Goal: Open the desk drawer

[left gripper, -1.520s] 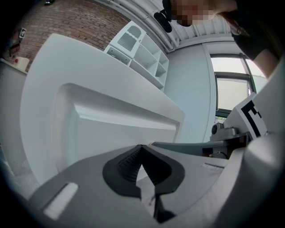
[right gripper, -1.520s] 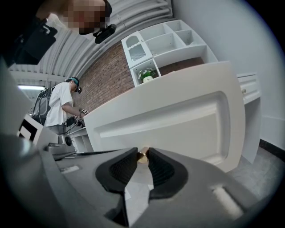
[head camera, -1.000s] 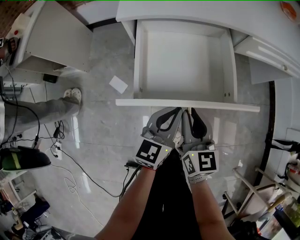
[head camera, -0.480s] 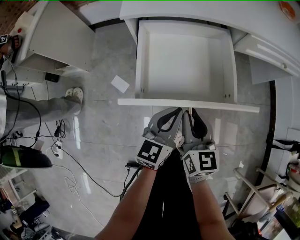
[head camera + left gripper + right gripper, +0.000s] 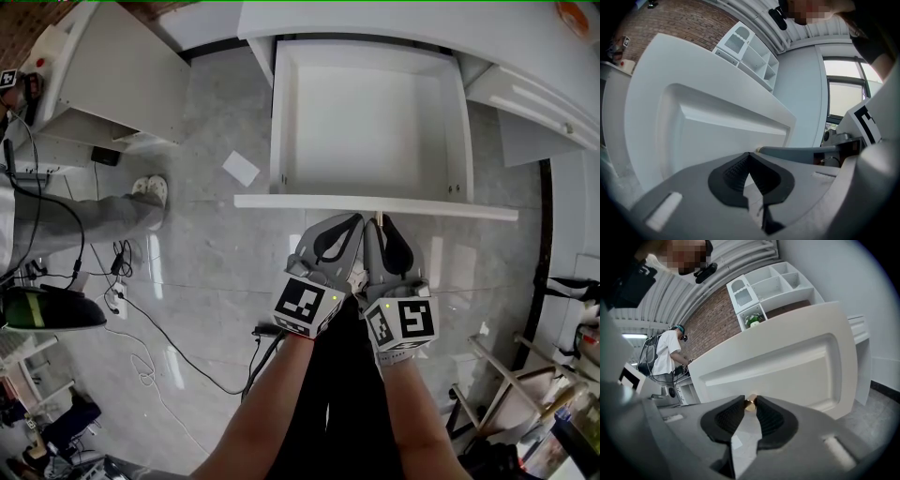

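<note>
Right gripper (image 5: 750,405) clamped on brass knob (image 5: 750,402) of open drawer (image 5: 309,202), left gripper (image 5: 749,158) closed, empty, just beside it

No words, numbers or brands legible, only black-and-white square code patterns on left hand-held gripper (image 5: 350,223) cube, right hand-held gripper (image 5: 380,222) cube

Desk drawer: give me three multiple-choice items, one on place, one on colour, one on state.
1. Where is the brass knob? A. between the right gripper's jaws; B. on the floor; C. inside the drawer.
2. What colour is the drawer? A. brown; B. white; C. black.
3. What state is it in? A. shut; B. open, empty; C. open, full.
Answers: 1 A, the jaws pinch it; 2 B, every panel is white; 3 B, its bare bottom shows from above.
</note>
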`<state>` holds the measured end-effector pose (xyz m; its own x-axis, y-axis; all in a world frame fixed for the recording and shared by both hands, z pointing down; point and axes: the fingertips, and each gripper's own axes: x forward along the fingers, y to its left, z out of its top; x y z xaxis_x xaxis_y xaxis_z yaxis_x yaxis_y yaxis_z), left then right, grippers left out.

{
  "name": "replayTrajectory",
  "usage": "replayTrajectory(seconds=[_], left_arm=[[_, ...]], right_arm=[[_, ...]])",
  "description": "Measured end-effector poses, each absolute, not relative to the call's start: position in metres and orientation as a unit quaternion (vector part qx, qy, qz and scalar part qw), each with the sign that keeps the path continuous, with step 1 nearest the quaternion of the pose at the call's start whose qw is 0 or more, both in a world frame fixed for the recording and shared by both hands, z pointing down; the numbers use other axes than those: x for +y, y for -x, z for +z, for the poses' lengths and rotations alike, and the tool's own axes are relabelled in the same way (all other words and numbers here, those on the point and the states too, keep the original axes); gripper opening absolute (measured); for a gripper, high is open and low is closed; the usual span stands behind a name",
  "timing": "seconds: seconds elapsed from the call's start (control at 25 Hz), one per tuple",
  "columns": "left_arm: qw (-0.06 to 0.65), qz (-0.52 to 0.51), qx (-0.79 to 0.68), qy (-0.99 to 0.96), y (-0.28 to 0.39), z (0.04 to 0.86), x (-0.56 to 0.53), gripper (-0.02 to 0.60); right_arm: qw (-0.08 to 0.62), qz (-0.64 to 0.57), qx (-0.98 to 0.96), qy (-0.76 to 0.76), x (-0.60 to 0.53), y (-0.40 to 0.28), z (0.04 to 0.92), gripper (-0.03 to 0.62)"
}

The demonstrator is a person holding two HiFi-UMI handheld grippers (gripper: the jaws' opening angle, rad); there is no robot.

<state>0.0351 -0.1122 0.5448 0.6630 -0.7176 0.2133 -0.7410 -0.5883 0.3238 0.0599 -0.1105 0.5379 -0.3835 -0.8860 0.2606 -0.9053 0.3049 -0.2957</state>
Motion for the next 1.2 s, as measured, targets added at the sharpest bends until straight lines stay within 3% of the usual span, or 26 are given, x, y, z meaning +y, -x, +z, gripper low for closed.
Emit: replayTrajectory(seconds=[0.68,0.84,1.2], left_arm=[[0.194,0.009,-0.408,-0.892,-0.024,0.494,-0.098,0.002],[0.184,-0.017,-0.406,-0.895,-0.025,0.457,-0.09,0.002],[0.167,-0.043,-0.395,-0.903,-0.019,0.392,-0.072,0.002]], right_arm=[[0.018,0.172,-0.84,-0.514,-0.093,-0.059,0.488,0.075],[0.005,0.15,-0.849,-0.507,-0.084,-0.063,0.451,0.003],[-0.005,0.114,-0.866,-0.487,-0.063,-0.071,0.386,0.002]])
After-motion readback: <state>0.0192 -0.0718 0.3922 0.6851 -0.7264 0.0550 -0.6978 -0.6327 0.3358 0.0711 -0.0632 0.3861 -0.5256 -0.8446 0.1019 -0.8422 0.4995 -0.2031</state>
